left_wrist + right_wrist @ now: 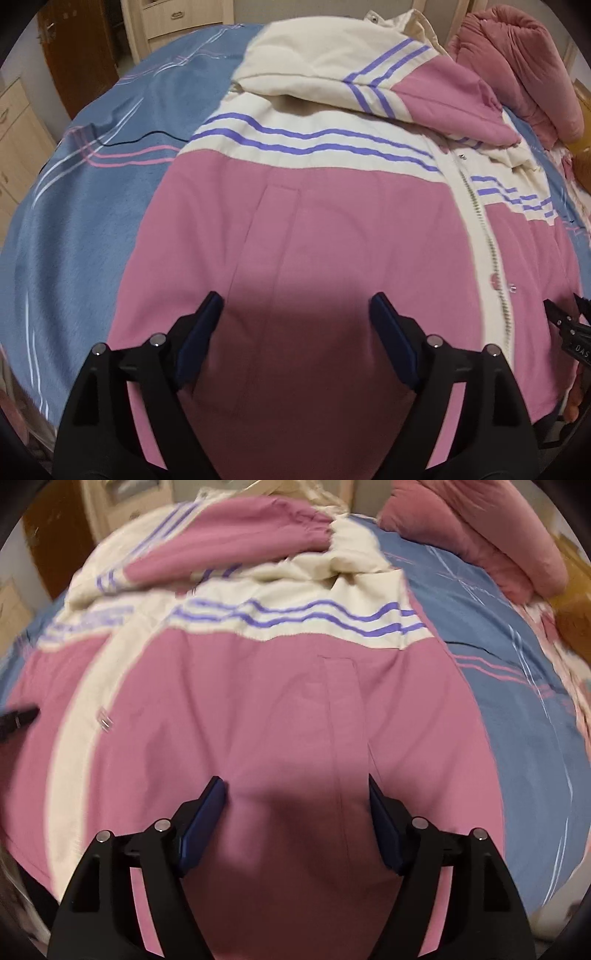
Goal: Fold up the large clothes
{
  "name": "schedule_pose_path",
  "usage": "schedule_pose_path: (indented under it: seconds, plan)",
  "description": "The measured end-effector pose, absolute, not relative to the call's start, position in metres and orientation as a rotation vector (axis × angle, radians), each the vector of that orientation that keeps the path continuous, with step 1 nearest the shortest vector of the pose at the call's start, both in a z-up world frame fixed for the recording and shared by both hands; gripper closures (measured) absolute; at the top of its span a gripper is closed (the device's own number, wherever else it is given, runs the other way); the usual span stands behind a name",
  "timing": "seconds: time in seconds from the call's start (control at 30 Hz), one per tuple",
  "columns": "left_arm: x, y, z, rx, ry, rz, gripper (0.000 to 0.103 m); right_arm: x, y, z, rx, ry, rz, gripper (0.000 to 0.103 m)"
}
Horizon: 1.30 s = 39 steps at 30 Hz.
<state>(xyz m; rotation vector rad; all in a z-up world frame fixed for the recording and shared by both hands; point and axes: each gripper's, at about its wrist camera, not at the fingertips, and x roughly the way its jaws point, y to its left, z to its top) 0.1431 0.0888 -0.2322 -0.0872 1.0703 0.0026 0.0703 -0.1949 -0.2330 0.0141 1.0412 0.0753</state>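
The left hand-held gripper (pixel 296 308) has two matte black plastic arms that widen toward the camera into broad angular shells. Each arm carries two round silver screw heads near its upper edge. The fingers (pixel 201 328) are flat, dark navy-blue pads with squared tips. The right hand-held gripper (pixel 295 794) is built the same way: black angular arms, paired silver screws, navy-blue pads (pixel 384 830). In the left wrist view, the right hand-held gripper's black body shows white lettering reading "DAS", and a strip of bare skin-toned hand (pixel 573 400) shows beside it.
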Motion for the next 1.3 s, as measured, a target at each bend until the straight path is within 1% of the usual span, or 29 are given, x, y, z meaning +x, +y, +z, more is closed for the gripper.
schedule_pose_path:
  seconds: [0.03, 0.07, 0.1, 0.13, 0.2, 0.23, 0.43, 0.57, 0.7, 0.8, 0.93, 1.0, 1.1, 1.23, 1.27, 1.3]
  plan:
    - [0.138, 0.089, -0.227, -0.109, 1.058, -0.020, 0.016, 0.068, -0.190, -0.226, 0.018, 1.004, 0.083, 0.025]
    - [0.135, 0.088, -0.224, -0.125, 1.041, -0.036, 0.014, 0.067, -0.185, -0.223, 0.000, 0.994, 0.083, 0.022]
    - [0.133, 0.086, -0.224, -0.132, 1.035, -0.034, 0.013, 0.071, -0.180, -0.225, -0.029, 1.007, 0.083, 0.018]
    - [0.135, 0.085, -0.229, -0.131, 1.050, -0.020, 0.013, 0.076, -0.172, -0.238, -0.080, 1.068, 0.082, 0.016]
    - [0.135, 0.085, -0.240, -0.131, 1.089, 0.007, 0.013, 0.082, -0.168, -0.251, -0.119, 1.120, 0.069, 0.014]
    - [0.131, 0.085, -0.236, -0.143, 1.074, 0.006, 0.013, 0.081, -0.171, -0.248, -0.101, 1.111, 0.073, 0.014]
    - [0.126, 0.100, -0.198, -0.261, 0.998, -0.029, 0.013, 0.077, -0.202, -0.194, -0.069, 0.965, -0.008, 0.015]
    - [0.145, 0.098, -0.184, -0.273, 0.967, -0.036, 0.011, 0.121, -0.225, -0.159, 0.045, 0.902, 0.089, 0.014]
    - [0.165, 0.090, -0.208, -0.271, 1.029, -0.025, 0.011, 0.186, -0.226, -0.118, 0.187, 0.837, 0.231, 0.014]
    - [0.173, 0.092, -0.232, -0.273, 1.066, -0.009, 0.011, 0.255, -0.210, -0.086, 0.243, 0.768, 0.308, 0.014]
    - [0.176, 0.079, -0.248, -0.191, 1.059, -0.014, 0.002, 0.393, -0.183, -0.073, 0.258, 0.763, 0.334, 0.014]
    - [0.174, 0.070, -0.254, -0.131, 1.044, 0.016, 0.002, 0.462, -0.174, -0.080, 0.305, 0.774, 0.320, 0.014]
    - [0.171, 0.066, -0.260, -0.112, 1.009, 0.031, 0.002, 0.542, -0.162, -0.104, 0.354, 0.828, 0.242, 0.014]
    - [0.164, 0.066, -0.266, -0.116, 0.950, 0.019, 0.002, 0.599, -0.153, -0.142, 0.407, 0.897, 0.170, 0.015]
    - [0.164, 0.066, -0.268, -0.113, 0.941, 0.020, 0.002, 0.607, -0.155, -0.150, 0.448, 0.906, 0.165, 0.024]
    - [0.165, 0.065, -0.268, -0.105, 0.937, 0.024, 0.002, 0.613, -0.157, -0.157, 0.490, 0.913, 0.168, 0.053]
